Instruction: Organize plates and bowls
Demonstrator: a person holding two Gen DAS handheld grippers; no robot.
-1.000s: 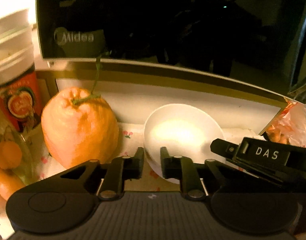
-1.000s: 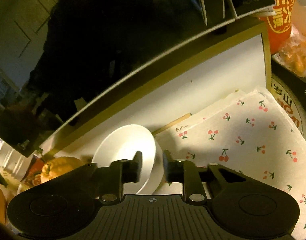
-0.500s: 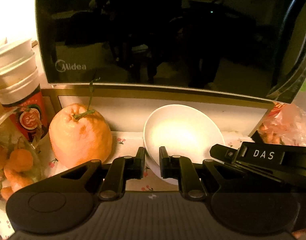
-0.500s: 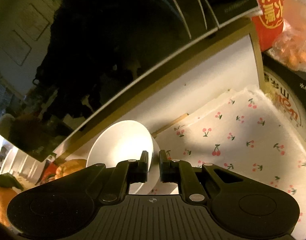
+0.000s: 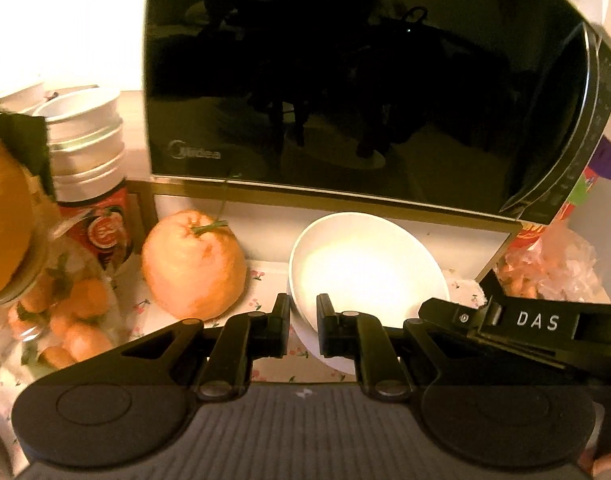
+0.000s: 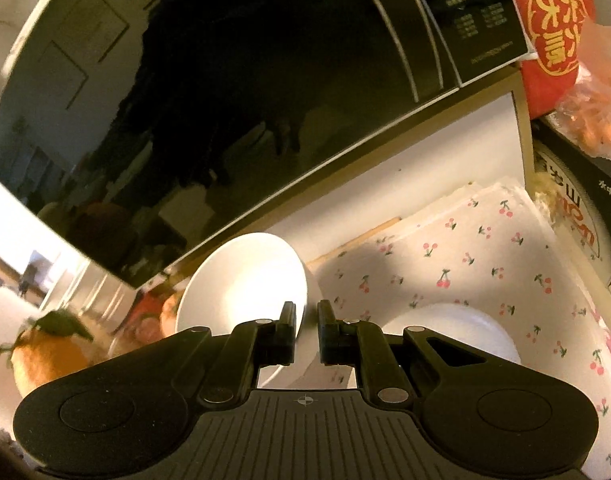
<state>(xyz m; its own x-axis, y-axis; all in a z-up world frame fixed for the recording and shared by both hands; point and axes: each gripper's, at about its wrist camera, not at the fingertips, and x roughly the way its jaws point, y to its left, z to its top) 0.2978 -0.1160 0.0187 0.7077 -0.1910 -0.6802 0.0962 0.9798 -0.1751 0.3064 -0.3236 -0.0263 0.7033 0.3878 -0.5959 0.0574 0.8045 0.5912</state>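
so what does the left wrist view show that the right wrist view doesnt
Left wrist only: the jar with stacked white cups on top, the Midea logo, and the right gripper's DAS-marked body.

Right wrist only: a second white dish lying on the cherry-print cloth, and a black box.

Both: the white bowl, gripped at its rim by the left gripper and the right gripper, the black microwave and the big orange citrus.

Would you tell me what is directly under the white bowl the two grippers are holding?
The white bowl is lifted and tilted, each gripper clamped on its rim. Under it lies the cherry-print cloth, and a second white dish sits nearby. The cloth beneath the bowl's base is hidden.
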